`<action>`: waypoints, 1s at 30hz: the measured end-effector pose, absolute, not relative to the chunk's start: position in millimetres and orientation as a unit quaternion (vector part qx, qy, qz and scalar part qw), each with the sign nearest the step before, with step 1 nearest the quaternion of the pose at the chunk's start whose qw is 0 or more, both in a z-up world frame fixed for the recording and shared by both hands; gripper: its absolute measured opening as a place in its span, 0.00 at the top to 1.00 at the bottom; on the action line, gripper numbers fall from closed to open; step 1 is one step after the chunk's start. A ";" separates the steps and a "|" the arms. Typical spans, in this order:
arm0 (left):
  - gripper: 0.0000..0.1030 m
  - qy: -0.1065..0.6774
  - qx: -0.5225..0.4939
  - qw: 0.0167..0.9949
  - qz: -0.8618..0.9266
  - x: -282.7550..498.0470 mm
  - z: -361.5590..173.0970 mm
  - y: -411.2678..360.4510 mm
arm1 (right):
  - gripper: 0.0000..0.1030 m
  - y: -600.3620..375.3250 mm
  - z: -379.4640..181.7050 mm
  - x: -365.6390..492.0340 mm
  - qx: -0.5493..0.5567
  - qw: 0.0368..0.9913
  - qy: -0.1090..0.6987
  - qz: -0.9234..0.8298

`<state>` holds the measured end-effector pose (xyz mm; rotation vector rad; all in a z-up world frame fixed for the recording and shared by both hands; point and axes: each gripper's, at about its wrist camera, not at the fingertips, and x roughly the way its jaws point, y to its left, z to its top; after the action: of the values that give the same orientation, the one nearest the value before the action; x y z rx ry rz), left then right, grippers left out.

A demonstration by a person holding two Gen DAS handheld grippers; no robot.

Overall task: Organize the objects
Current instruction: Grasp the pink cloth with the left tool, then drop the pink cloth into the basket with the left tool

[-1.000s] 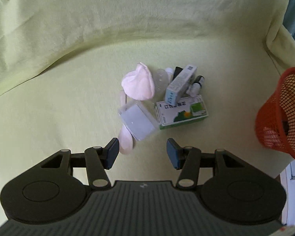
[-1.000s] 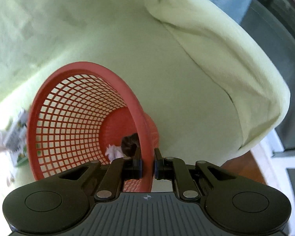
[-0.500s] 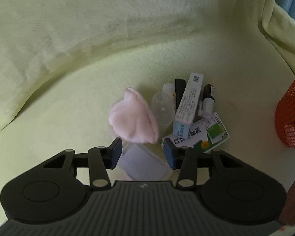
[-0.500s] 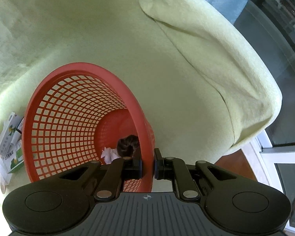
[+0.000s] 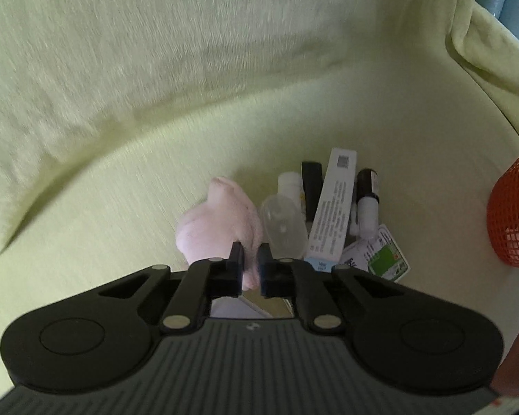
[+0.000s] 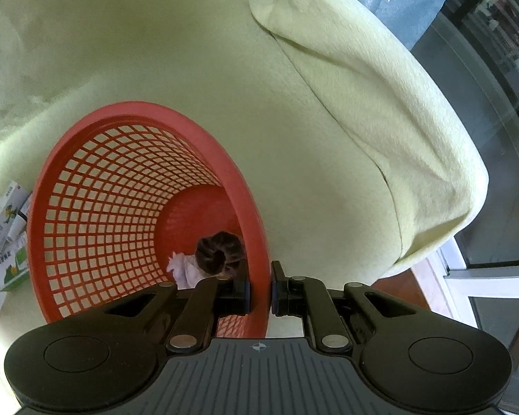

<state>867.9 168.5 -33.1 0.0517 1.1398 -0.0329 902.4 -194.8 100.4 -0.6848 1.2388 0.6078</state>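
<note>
The pink sock (image 5: 221, 228) lies on the green-draped sofa (image 5: 155, 110) beside the medicine boxes, pinched in your left claw (image 5: 251, 266). Your right claw (image 6: 259, 288) clamps the red basket (image 6: 86, 159) rim. Next, lift the sock across and release over the basket.

Left hand-held gripper (image 5: 251, 265): black body fills the lower half of the left wrist view, two linkage arms converging at lower centre. It points steeply down. Jaws drawn together to a narrow gap, pads pressing on a lobe of the pink soft toy (image 5: 221, 228) that shows between them.

Right hand-held gripper (image 6: 259, 288): same black body across the bottom of the right wrist view, also pointing steeply down. Jaws closed on the rim of the red basket (image 6: 148, 117), one finger inside the wall, the other outside it, at lower centre of frame.

No hand or sleeve visible in either view.
</note>
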 end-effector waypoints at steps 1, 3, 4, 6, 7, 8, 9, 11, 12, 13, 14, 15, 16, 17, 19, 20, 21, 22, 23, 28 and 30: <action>0.95 0.536 0.023 0.844 -0.014 867.3 -29.4 169.7 | 0.93 -195.6 100.2 902.1 -0.311 0.717 0.560 0.276; 0.95 0.529 0.024 0.848 -0.015 866.0 -20.1 170.6 | 0.93 -198.4 98.5 904.4 -0.315 0.714 0.561 0.277; 0.95 0.525 0.025 0.850 -0.013 864.6 -15.0 170.4 | 0.93 -200.4 98.2 906.4 -0.314 0.713 0.563 0.277; 0.95 0.517 0.024 0.856 -0.013 861.2 -2.9 168.7 | 0.92 -205.2 96.6 912.2 -0.305 0.711 0.570 0.277; 0.95 0.513 0.020 0.858 -0.012 858.5 4.9 166.8 | 0.92 -207.5 96.0 915.2 -0.298 0.711 0.574 0.276; 0.95 0.510 0.014 0.860 -0.013 855.5 13.4 164.4 | 0.92 -209.8 95.1 917.8 -0.291 0.711 0.578 0.275; 0.95 0.512 0.011 0.859 -0.012 852.2 22.1 160.5 | 0.92 -211.8 94.0 920.4 -0.285 0.710 0.582 0.274; 0.95 0.522 0.004 0.853 -0.011 848.8 36.8 150.6 | 0.92 -214.1 92.6 923.4 -0.278 0.709 0.586 0.275; 0.95 0.528 -0.008 0.849 -0.016 845.2 46.0 143.9 | 0.92 -215.2 92.1 925.0 -0.275 0.708 0.589 0.276; 0.95 0.532 -0.018 0.846 -0.019 840.7 53.4 136.8 | 0.92 -216.2 91.6 926.1 -0.273 0.707 0.590 0.277; 0.95 0.536 -0.025 0.844 -0.022 836.9 61.4 128.4 | 0.92 -217.1 91.1 927.0 -0.270 0.706 0.592 0.279; 0.95 0.537 -0.030 0.843 -0.027 832.5 70.2 118.5 | 0.92 -218.0 90.7 928.0 -0.267 0.705 0.595 0.279; 0.95 0.535 -0.034 0.843 -0.030 827.8 78.6 107.7 | 0.92 -219.1 90.2 928.9 -0.262 0.704 0.598 0.280; 0.95 0.534 -0.039 0.844 -0.035 823.3 86.7 95.9 | 0.92 -220.2 89.8 929.6 -0.260 0.702 0.601 0.282; 0.95 0.533 -0.048 0.843 -0.044 816.3 99.4 73.6 | 0.93 -224.1 89.6 932.1 -0.252 0.696 0.608 0.286; 0.95 0.533 -0.055 0.843 -0.049 813.4 105.4 61.4 | 0.93 -225.2 89.1 933.8 -0.248 0.693 0.612 0.288; 0.95 0.534 -0.061 0.841 -0.056 811.9 110.2 49.1 | 0.93 -226.9 89.2 935.3 -0.243 0.691 0.614 0.293; 0.95 0.537 -0.065 0.839 -0.061 811.6 112.3 38.6 | 0.93 -228.3 89.3 936.6 -0.240 0.689 0.616 0.298; 0.95 0.538 -0.069 0.837 -0.067 811.1 115.7 26.8 | 0.93 -229.1 89.5 937.7 -0.239 0.686 0.617 0.302; 0.95 0.552 -0.084 0.825 -0.085 819.9 123.9 -32.9 | 0.93 -232.2 91.3 941.6 -0.237 0.676 0.615 0.330; 0.95 0.556 -0.089 0.821 -0.095 828.6 122.9 -54.4 | 0.93 -232.7 91.7 943.8 -0.234 0.673 0.616 0.336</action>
<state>828.6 -54.4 122.9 -0.1897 1.1839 -0.2015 943.8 -232.7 91.7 -0.5274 1.3870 0.7569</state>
